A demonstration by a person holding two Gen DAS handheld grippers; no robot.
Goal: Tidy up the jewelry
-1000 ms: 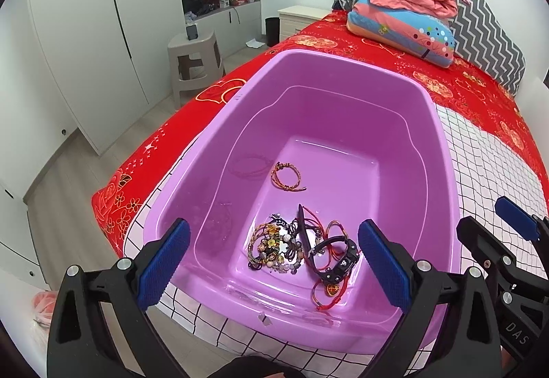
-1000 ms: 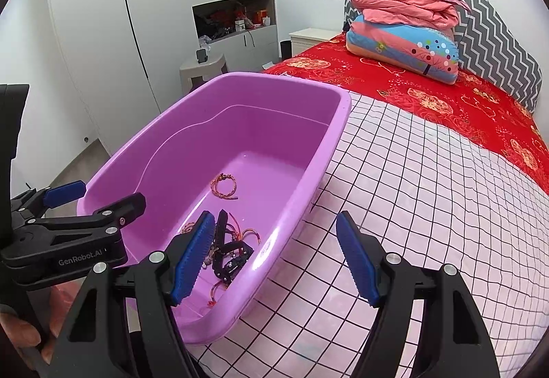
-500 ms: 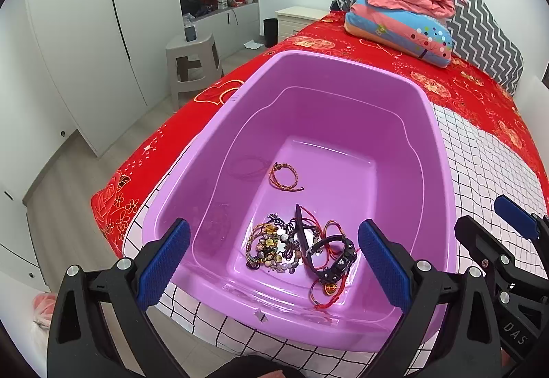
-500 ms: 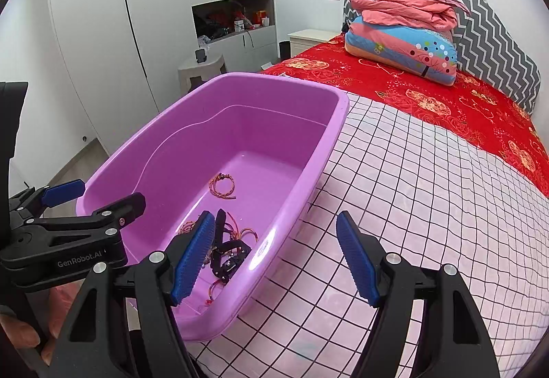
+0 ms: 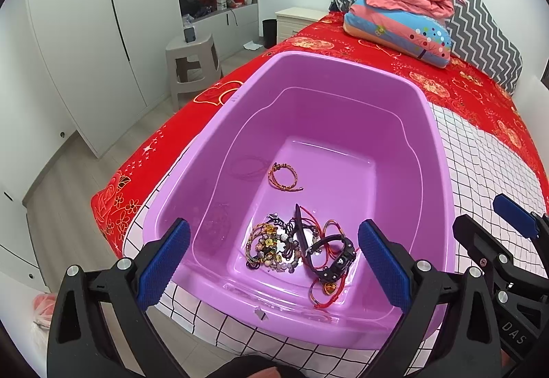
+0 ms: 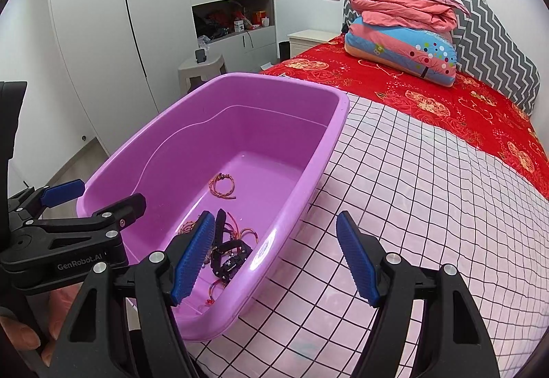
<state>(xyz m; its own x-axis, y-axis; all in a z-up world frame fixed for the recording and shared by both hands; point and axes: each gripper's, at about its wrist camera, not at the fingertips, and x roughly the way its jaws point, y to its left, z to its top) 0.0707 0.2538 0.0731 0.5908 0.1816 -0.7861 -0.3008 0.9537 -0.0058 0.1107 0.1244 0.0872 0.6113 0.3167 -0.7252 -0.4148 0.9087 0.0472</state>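
A tangle of bracelets (image 5: pixel 295 245), beaded, corded and one black studded, lies heaped at the near end of a purple plastic tub (image 5: pixel 442 179) on a bed, with a single braided orange bracelet (image 5: pixel 283 176) lying apart toward the tub's middle. The left gripper (image 5: pixel 273 263) hangs above the heap and the right gripper (image 6: pixel 272 256) over the tub's rim and the checked bedsheet (image 6: pixel 429 206), both spread wide and holding nothing. The scene fits jewelry gathered in or awaiting sorting alike; any pick from the heap would call for a narrow pinch on one strand.

Tub walls (image 5: pixel 435 151) ring the jewelry pile (image 5: pixel 298 244) — open from above.
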